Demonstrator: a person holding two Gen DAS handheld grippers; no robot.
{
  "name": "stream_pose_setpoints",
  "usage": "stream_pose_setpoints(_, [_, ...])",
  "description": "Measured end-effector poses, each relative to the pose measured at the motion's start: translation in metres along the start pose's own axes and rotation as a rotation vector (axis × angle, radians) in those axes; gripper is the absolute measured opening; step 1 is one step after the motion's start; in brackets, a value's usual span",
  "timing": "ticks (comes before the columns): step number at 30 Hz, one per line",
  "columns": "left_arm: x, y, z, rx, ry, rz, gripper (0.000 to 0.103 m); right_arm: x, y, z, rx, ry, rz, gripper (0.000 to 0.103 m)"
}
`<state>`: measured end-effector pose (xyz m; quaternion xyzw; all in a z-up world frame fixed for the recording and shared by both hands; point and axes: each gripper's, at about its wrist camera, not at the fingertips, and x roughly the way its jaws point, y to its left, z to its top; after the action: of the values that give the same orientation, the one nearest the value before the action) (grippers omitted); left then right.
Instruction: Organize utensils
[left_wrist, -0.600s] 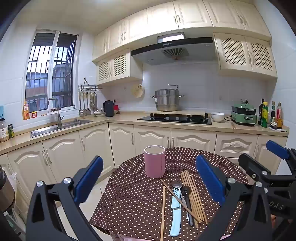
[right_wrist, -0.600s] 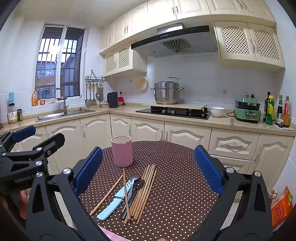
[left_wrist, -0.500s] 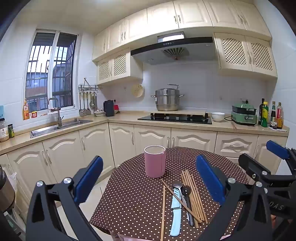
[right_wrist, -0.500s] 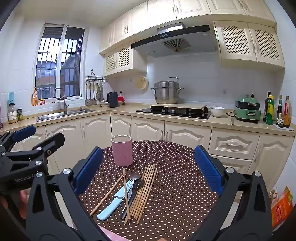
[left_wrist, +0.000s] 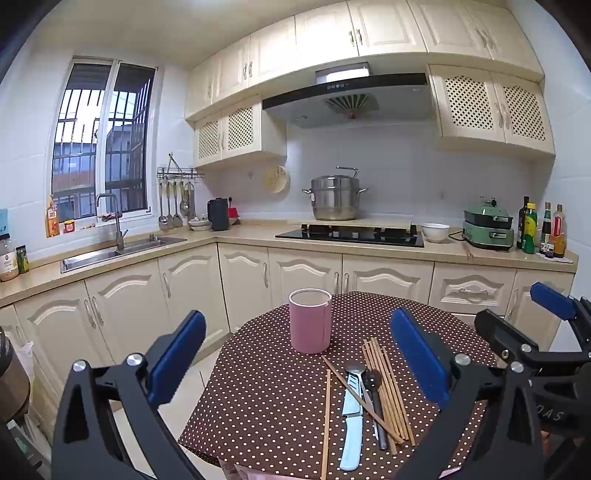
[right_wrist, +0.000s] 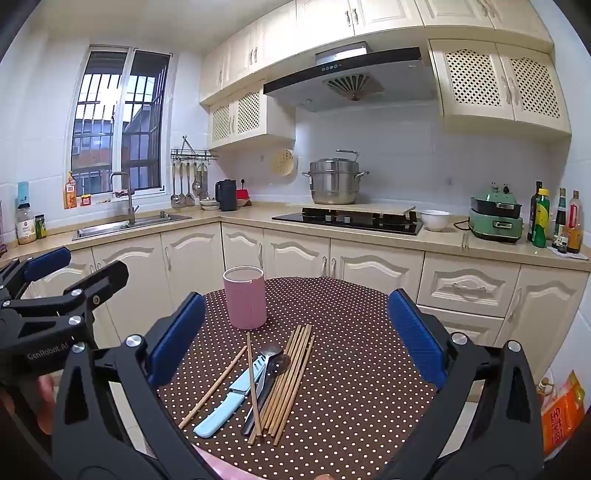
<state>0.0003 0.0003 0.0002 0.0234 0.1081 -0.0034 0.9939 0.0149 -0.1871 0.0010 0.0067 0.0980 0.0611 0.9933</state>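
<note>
On a round polka-dot table (right_wrist: 351, 369) in a home kitchen, chopsticks (right_wrist: 291, 376), a blue-handled knife (right_wrist: 221, 410) and spoons (right_wrist: 271, 354) lie heaped near the front edge, just this side of an upright pink holder (right_wrist: 245, 299); the left gripper (left_wrist: 295, 362) and right gripper (right_wrist: 295, 339) hover wide open, grasping nothing (both short of the pile). Best judged: pinch one piece by its handle, tip it upright, then lower it into the holder without knocking it
</note>
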Motion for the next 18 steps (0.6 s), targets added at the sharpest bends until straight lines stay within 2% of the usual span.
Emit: stream_pose_setpoints(18, [0.006,0.014,-0.008,-0.003,0.005,0.0,0.098,0.006,0.004,-0.01,-0.001,0.019,0.004,0.097])
